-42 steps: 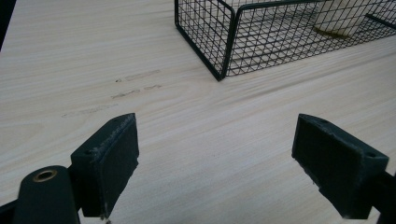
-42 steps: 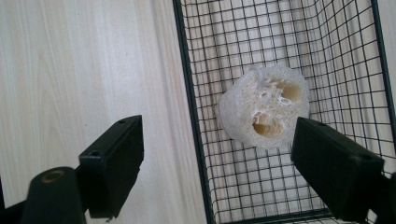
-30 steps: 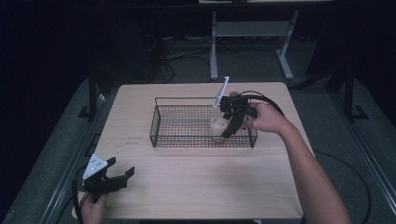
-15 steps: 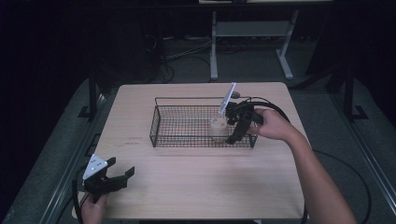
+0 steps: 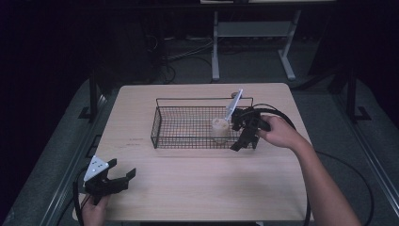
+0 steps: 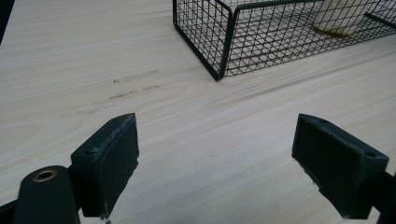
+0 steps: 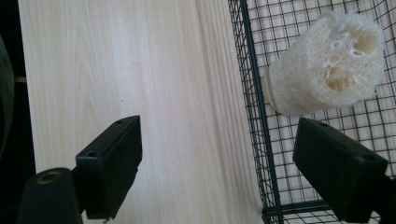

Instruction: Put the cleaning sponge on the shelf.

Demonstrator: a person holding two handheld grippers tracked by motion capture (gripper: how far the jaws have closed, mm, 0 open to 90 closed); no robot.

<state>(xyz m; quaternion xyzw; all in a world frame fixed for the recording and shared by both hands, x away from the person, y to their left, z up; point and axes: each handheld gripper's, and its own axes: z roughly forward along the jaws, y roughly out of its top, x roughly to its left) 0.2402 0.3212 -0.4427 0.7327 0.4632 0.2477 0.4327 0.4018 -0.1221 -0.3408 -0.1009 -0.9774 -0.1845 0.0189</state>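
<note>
Inside the black wire mesh basket (image 5: 188, 127), the pale, light, squashy loofah cylinder (image 7: 327, 65) is being straddled by the right gripper (image 5: 244, 136), jaws apart; its fibrous sides are best pinched gently.

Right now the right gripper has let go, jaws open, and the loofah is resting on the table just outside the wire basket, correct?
Not quite. The loofah rests inside the wire basket, at its right end, as the right gripper view shows. The right gripper has indeed let go, jaws open.
</note>
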